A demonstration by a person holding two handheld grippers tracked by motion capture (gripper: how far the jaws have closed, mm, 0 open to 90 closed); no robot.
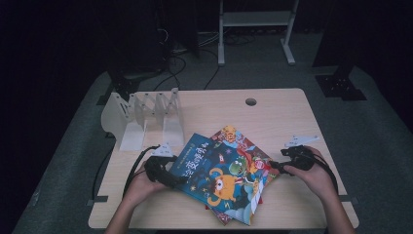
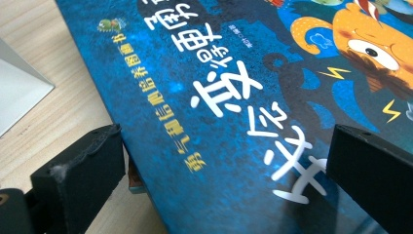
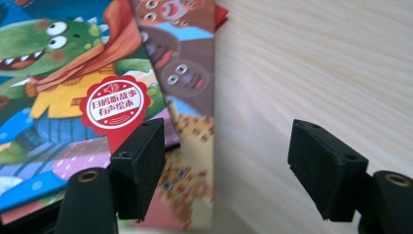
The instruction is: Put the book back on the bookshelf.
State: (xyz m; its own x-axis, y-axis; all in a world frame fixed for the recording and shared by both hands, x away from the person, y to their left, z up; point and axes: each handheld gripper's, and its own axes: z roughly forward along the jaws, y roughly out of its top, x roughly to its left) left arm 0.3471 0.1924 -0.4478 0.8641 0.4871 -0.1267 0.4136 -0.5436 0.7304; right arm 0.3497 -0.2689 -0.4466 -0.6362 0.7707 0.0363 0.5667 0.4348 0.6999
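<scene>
Light wooden table (image 1: 272,109) with a round cable hole (image 1: 251,102) near its far edge, white folding rack (image 1: 143,117) standing at far left, dark floor beyond with what look like cables (image 1: 178,61), white frame legs (image 1: 255,29).

I see a pale wood bench (image 1: 272,105) on grey floor (image 1: 375,126), white frame (image 1: 255,19) behind, cables (image 1: 180,61) on floor, room dark beyond.

Deep blue picture book (image 1: 214,170) with orange monster and white lettering, multicoloured book (image 1: 243,146) beneath, white rack (image 1: 141,117), pale wood table (image 1: 272,112), seemingly black jaws.
</scene>
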